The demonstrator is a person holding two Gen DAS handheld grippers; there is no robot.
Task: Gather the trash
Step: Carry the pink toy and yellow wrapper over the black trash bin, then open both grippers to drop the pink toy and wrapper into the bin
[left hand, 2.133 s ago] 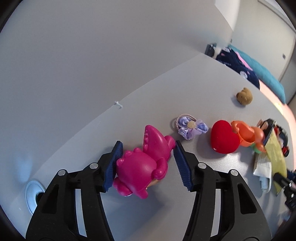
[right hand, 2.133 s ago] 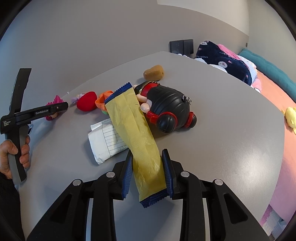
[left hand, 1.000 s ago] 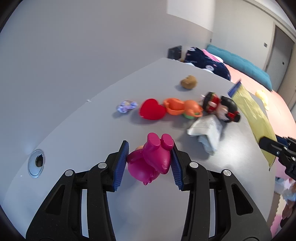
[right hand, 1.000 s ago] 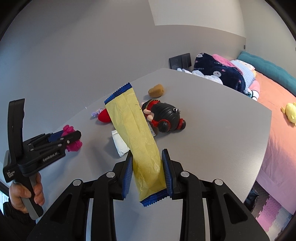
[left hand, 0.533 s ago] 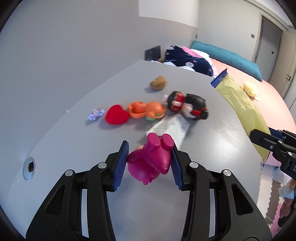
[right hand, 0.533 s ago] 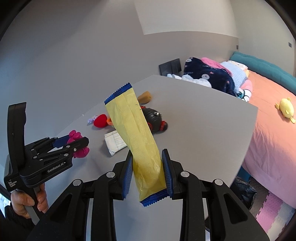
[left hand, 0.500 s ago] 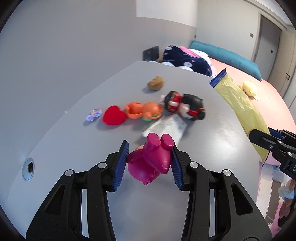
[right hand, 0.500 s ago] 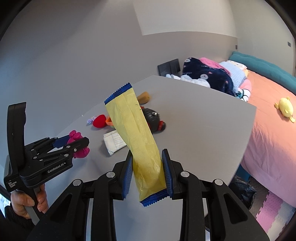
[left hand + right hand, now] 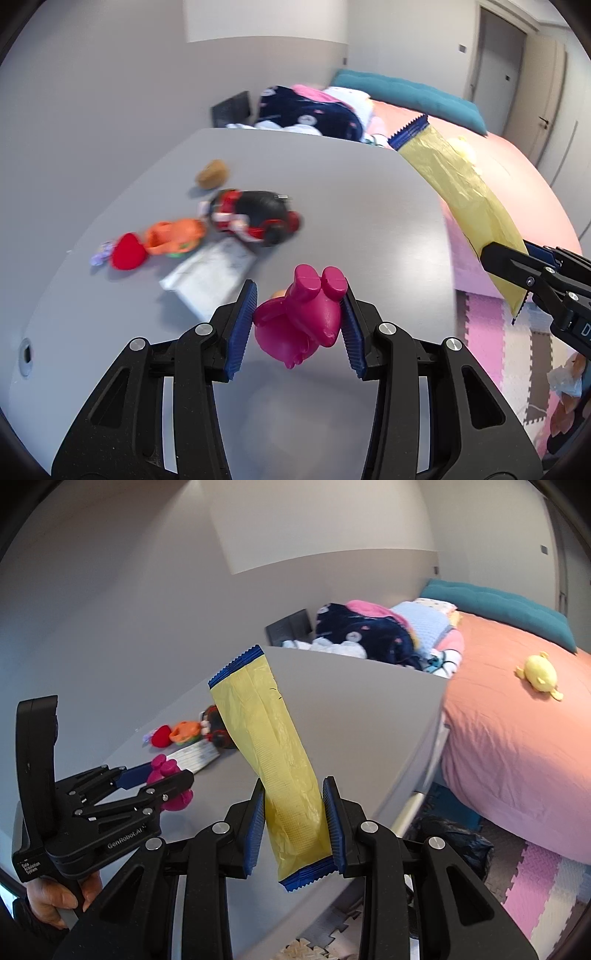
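- Yellow wrapper [image 9: 279,755]: long, flat, crinkled foil with blue serrated seals at both ends; clamped near the lower end between the jaws of the right gripper [image 9: 293,825], tilted up and to the left, held in the air above the near edge of the surface.
- Same wrapper [image 9: 466,206] visible in the left wrist view at right, slanting over the bed.
- Magenta toy figure [image 9: 301,321]: glossy moulded plastic, two rounded stubs pointing up; pinched between the blue ribbed pads of the left gripper [image 9: 299,326], jaws narrowed onto it, lifted clear of the surface.
- Left gripper [image 9: 159,782] held by a hand [image 9: 61,901] at lower left of the right wrist view.
- Grey surface [image 9: 351,192]: rounded corner, matte, with a cable grommet [image 9: 26,354] near its left edge.
- Resting on it, grouped together: white folded paper [image 9: 212,273], black-and-red doll [image 9: 255,218], orange toy [image 9: 173,236], red heart [image 9: 127,256], brown lump [image 9: 211,173], possibly a plush; view blurred.
- Room: grey walls, bed [image 9: 517,738] with orange cover, teal cushion [image 9: 495,609], yellow plush [image 9: 539,675], heaped clothes [image 9: 369,631], pastel foam mat floor [image 9: 535,878].
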